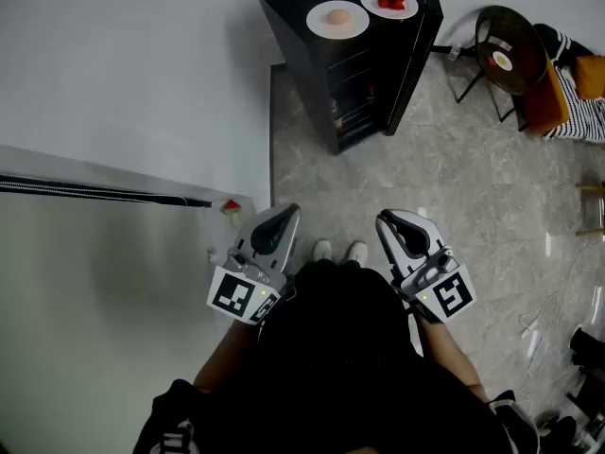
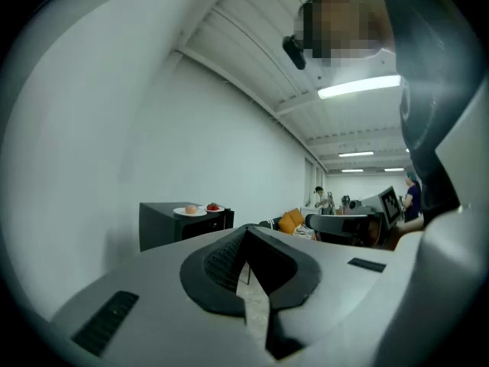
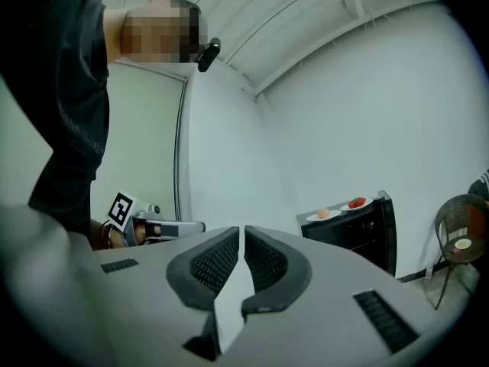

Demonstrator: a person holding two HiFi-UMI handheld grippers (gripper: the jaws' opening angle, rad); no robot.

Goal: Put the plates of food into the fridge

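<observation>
The black fridge (image 1: 352, 97) stands at the top centre of the head view, against the white wall (image 1: 142, 64). Both plates sit on its top, side by side: the left plate (image 1: 316, 23) carries a pale round food, and the right plate (image 1: 410, 9) carries something red. The person stands well apart from the fridge on the grey floor (image 1: 454, 187). Both grippers are held low in the lower middle of the frame, close to the body and pointing toward the fridge. The left gripper (image 1: 283, 218) has its jaws pressed together at the tips, with nothing between them. The right gripper (image 1: 394, 225) has its jaws drawn together too, with only a sliver of gap showing, and it holds nothing. A chair (image 1: 515, 28) stands at the upper right with a small egg-like item (image 1: 502, 61) on its seat. A small red item (image 1: 232, 206) lies at mid-left, just above the left gripper.
</observation>
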